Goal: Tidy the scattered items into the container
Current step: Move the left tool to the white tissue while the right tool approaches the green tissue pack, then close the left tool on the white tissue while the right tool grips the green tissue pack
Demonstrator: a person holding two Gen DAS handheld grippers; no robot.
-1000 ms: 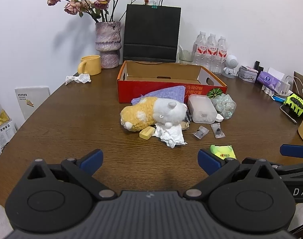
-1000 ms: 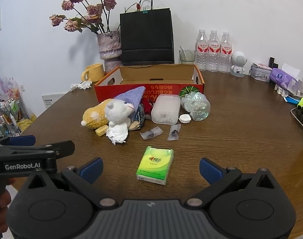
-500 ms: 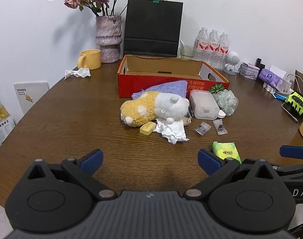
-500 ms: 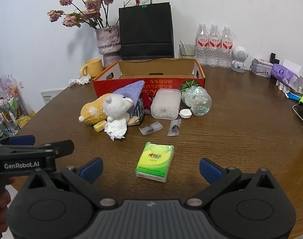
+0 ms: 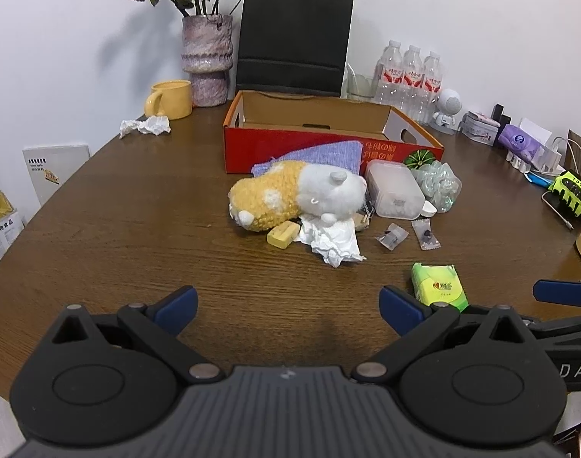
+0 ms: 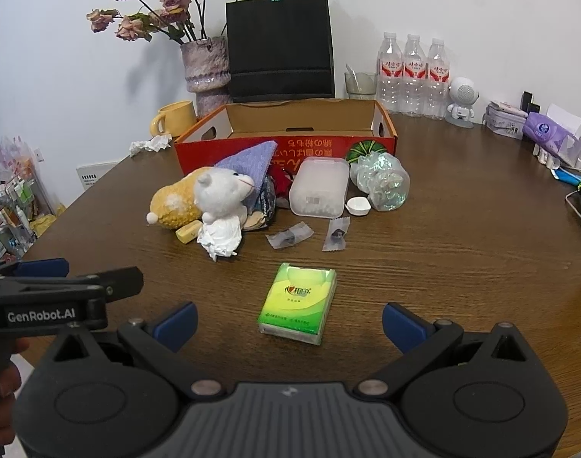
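Note:
An open red cardboard box (image 5: pixel 290 149) (image 6: pixel 382 141) stands mid-table. In front of it lie a yellow-and-white plush toy (image 5: pixel 290 198) (image 6: pixel 202 200), a purple cloth (image 5: pixel 328 154), a crumpled tissue (image 5: pixel 334 238) (image 6: pixel 219 236), a yellow block (image 5: pixel 282 233), a clear plastic case (image 5: pixel 393 192) (image 6: pixel 319 187), a crushed bottle (image 6: pixel 382 181), two small sachets (image 6: pixel 290 234) and a green tissue pack (image 6: pixel 296 303) (image 5: pixel 439 286). My left gripper (image 5: pixel 286 305) is open and empty, short of the plush. My right gripper (image 6: pixel 290 320) is open, the green pack just ahead between its fingers.
A vase of dried flowers (image 5: pixel 206 61), a yellow mug (image 5: pixel 172 99), a black paper bag (image 5: pixel 294 38), water bottles (image 5: pixel 408 76) and a small white robot figure (image 5: pixel 449 108) line the back. Another crumpled tissue (image 5: pixel 145 126) lies back left. Clutter (image 5: pixel 569 194) sits at the right edge.
Both grippers have edged forward and tilted down a little, so the table items sit lower and nearer in view. Both stay open. No item has moved.

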